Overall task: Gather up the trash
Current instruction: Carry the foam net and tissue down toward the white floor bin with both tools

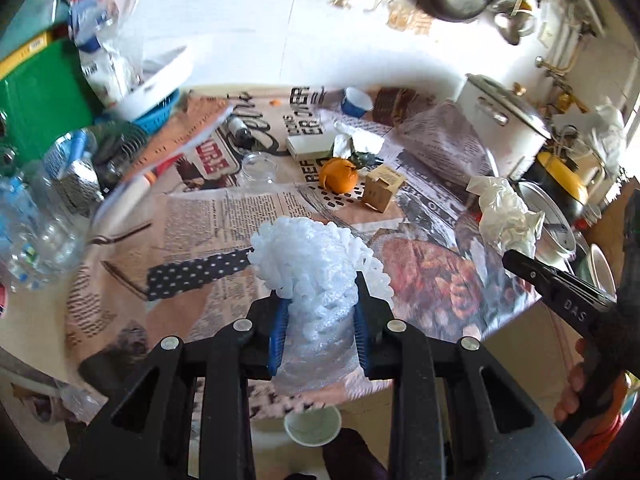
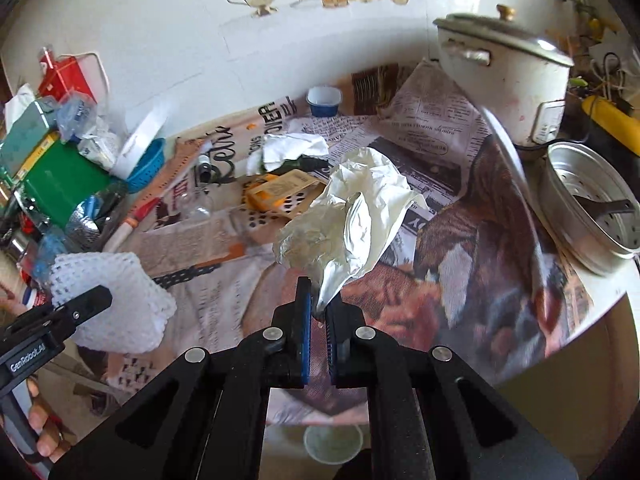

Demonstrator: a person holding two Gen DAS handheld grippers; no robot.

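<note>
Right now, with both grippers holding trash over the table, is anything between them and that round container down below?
Nothing visible. The left gripper holds white foam netting, the right gripper crumpled paper. The pale round container sits beyond the table edge, its mouth uncovered.

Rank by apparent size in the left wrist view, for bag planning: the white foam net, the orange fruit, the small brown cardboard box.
1. White foam net, though nearness inflates it.
2. Orange fruit and small brown cardboard box: look alike, unranked.

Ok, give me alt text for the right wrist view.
The right gripper pinches a crumpled white wrapper above a newspaper-covered table. At left, the left gripper holds white foam netting.
</note>
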